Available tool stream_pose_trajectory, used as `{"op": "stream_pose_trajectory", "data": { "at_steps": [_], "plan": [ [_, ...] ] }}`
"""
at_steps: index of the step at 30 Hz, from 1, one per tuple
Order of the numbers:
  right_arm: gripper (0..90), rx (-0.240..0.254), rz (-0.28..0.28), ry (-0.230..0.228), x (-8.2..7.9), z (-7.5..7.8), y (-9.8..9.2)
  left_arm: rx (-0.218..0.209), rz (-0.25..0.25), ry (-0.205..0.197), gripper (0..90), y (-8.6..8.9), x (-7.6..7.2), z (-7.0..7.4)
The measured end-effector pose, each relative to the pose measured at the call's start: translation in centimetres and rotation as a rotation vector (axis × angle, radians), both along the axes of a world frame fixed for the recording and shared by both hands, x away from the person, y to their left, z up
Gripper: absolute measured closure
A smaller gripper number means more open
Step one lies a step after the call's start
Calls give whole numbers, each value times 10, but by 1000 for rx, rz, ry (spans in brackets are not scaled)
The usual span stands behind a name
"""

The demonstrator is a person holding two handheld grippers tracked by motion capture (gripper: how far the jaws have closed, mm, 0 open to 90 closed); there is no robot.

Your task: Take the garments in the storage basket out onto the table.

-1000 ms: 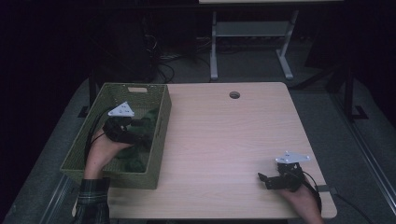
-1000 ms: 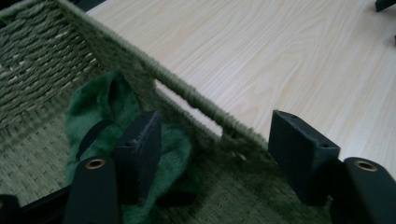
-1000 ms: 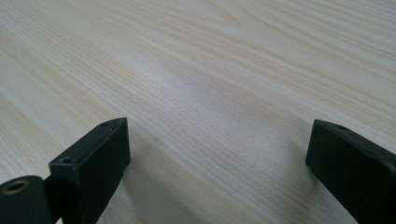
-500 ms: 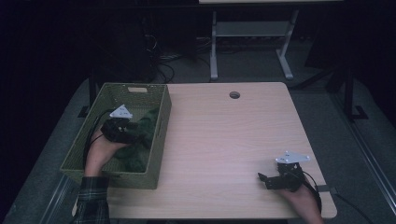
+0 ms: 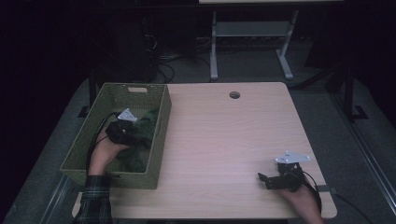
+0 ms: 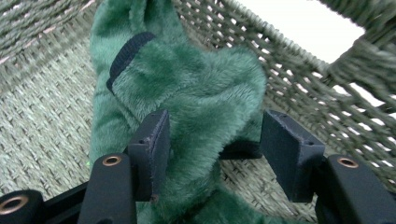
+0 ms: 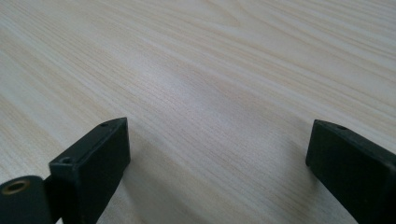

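Green plush garment [image 6: 196,107] lies in the woven basket [image 5: 161,140], a fold between the left gripper [image 6: 212,149]'s just-narrowed, not yet pinching fingers; right gripper [image 7: 217,168] rests spread on the table [image 5: 224,140]; lifting out remains undone.

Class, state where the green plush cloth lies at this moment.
In the high view the green plush cloth lies inside the woven basket at the table's left, against its right wall, with a fold between the left gripper.
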State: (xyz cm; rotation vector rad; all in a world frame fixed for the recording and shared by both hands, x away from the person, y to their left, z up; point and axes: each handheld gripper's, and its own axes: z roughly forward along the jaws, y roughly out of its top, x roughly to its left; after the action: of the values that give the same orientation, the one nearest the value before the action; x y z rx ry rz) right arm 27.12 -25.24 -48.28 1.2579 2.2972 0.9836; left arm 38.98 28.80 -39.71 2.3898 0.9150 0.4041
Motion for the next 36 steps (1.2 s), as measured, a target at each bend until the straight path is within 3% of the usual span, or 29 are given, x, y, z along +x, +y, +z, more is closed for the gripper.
{"op": "stream_pose_trajectory", "data": {
  "at_steps": [8,15,18,26,36],
  "plan": [
    [59,0,0,0,0,0,0,36,36,19,512,0,2,-7],
    [59,0,0,0,0,0,0,28,52,50,747,2,1,-6],
    [59,0,0,0,0,0,0,12,60,71,801,2,1,-4],
    [59,0,0,0,0,0,0,-84,80,104,854,10,-1,5],
    [59,0,0,0,0,0,0,-246,109,75,860,28,-11,23]
  ]
}}
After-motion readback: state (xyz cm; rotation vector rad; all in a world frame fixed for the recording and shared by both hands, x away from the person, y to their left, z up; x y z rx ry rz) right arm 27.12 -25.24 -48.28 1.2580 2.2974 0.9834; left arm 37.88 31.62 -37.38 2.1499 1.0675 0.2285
